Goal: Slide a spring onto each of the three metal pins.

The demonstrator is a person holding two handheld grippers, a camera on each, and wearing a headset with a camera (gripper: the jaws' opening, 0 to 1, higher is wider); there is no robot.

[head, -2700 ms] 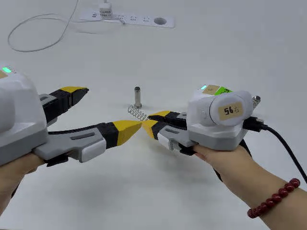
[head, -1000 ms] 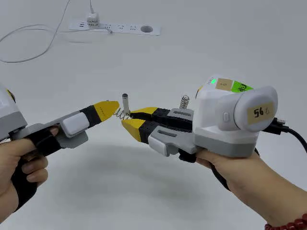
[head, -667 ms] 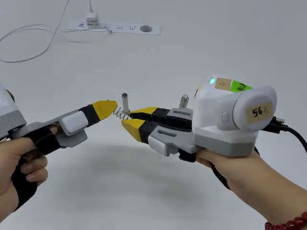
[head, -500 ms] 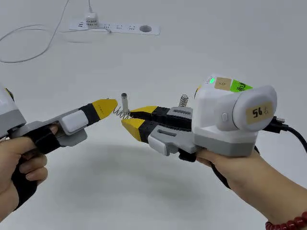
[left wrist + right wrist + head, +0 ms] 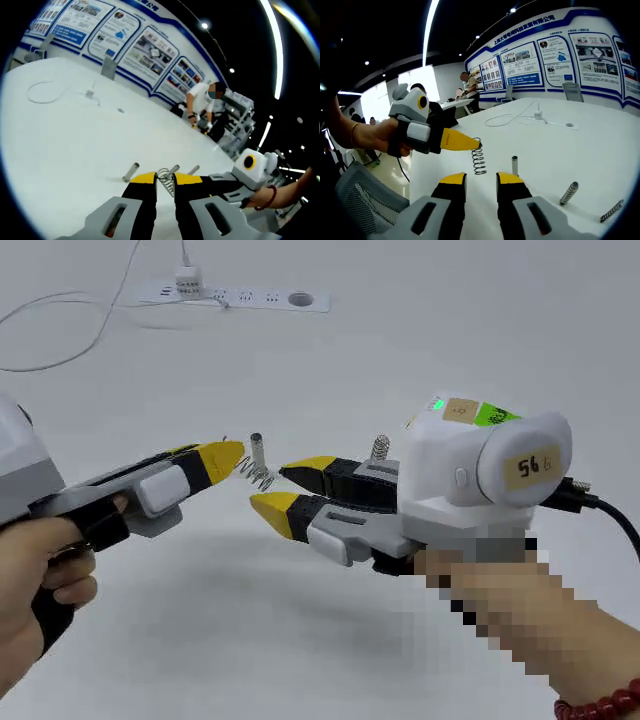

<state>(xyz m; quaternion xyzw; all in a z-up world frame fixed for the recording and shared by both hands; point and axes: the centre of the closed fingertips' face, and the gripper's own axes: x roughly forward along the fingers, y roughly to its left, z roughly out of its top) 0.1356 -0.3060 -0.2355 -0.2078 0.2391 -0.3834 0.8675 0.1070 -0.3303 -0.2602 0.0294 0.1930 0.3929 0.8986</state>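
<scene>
My left gripper is shut on one end of a small wire spring, which hangs off the table beside the bare metal pin. In the left gripper view the spring sits pinched between the yellow tips of that gripper. My right gripper stands open just right of the spring, its jaws apart and holding nothing. Behind it a pin wearing a spring stands upright. The right gripper view shows the spring dangling from the left gripper, the bare pin and the sprung pin.
A white power strip with a plugged-in charger and a looping white cable lies at the far edge of the white table. Another spring-covered piece rests at the right. People stand in the background.
The right gripper has opened and let go of the spring. The left gripper now holds it alone, slightly higher. Earlier the spring lay on the table by the pin.
</scene>
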